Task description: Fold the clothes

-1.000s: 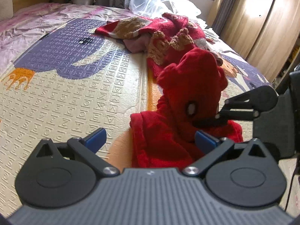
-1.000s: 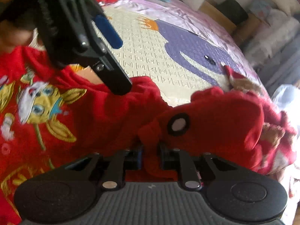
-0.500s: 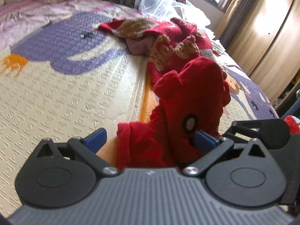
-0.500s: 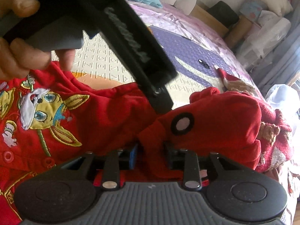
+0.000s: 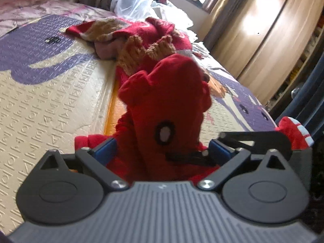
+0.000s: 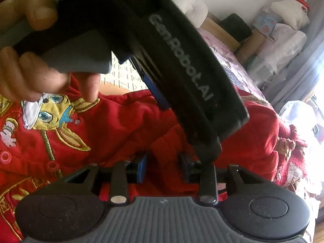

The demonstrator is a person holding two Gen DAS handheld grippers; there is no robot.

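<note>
Sunlit and cluttered, the bedroom is showing a bed spread with a cream embossed mat printed with a purple elephant, and the red fleece child's garment is lying along the mat's middle, reaching toward the near edge. Its hood or sleeve end, marked with a black-ringed white patch, is humping up in a soft heap, while the flat body with the yellow embroidered cartoon bunny is spreading toward the near left corner in the right wrist view.

By the look of it, this cloth is going to be light, limp and thick: it will be sagging and bunching rather than keeping any shape, grippy rather than slippery, and not fragile. A hem, cuff or seam edge is looking like the best place to pinch, since a bite into the bulky heap would be gathering several layers at once.

Around the heap, the left gripper is standing wide, its blue pads either side of the fleece and not pressing it. Just beside it, the right gripper is opening, narrow as yet, with red cloth lying between its pads and seemingly being let go. A person's hand is grasping the left gripper's handle.

Farther up the mat a red and tan knitted sweater is lying crumpled, with a white plastic bag at the far edge
</note>
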